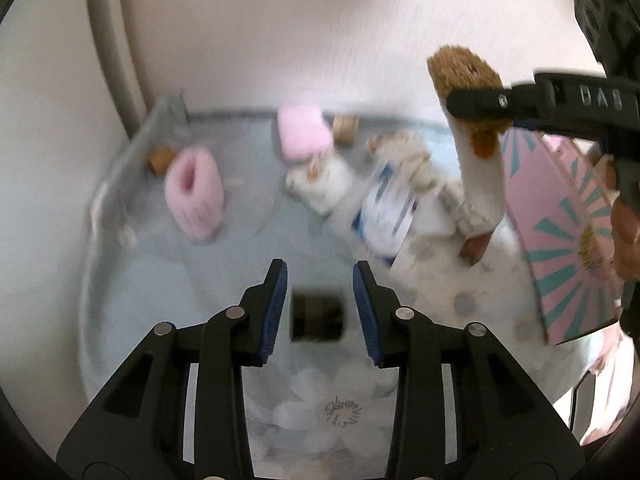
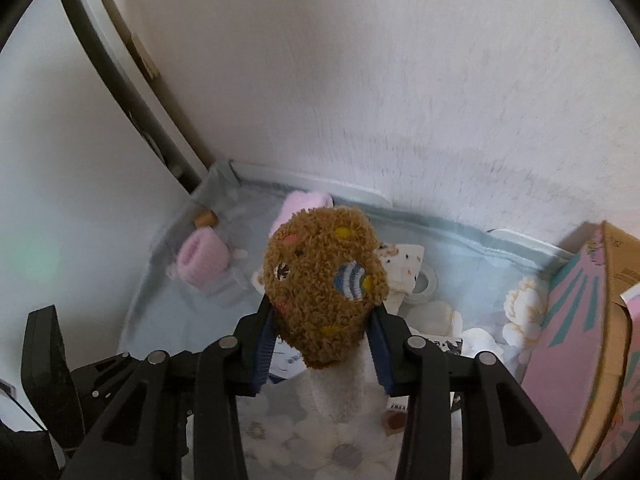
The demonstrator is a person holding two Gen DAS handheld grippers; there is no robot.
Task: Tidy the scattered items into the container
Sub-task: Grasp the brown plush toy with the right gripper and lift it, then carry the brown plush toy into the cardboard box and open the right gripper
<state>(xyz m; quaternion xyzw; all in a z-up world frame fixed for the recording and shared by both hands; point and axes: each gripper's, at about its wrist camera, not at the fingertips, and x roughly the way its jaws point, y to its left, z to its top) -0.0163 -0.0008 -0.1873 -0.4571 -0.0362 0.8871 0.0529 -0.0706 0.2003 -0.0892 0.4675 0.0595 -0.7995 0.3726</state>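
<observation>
My right gripper (image 2: 324,320) is shut on a fluffy sock (image 2: 320,280) with a brown embroidered end and a white leg. In the left wrist view the sock (image 1: 480,176) hangs from that gripper (image 1: 476,108) above the clutter, just left of a pink box with teal rays (image 1: 560,240). My left gripper (image 1: 320,308) points down at the pale blue cloth (image 1: 160,280), jaws nearly together, with a small dark block (image 1: 318,314) held between the pads; the block is blurred. The pink box (image 2: 576,340) stands open at the right, cardboard showing inside.
On the cloth lie two pink rolled socks (image 1: 196,196) (image 1: 304,132), white patterned socks (image 1: 320,180), a blue-and-white packet (image 1: 390,212), cork-like pieces (image 1: 162,158) and a tape roll (image 2: 422,284). White walls close in behind and to the left.
</observation>
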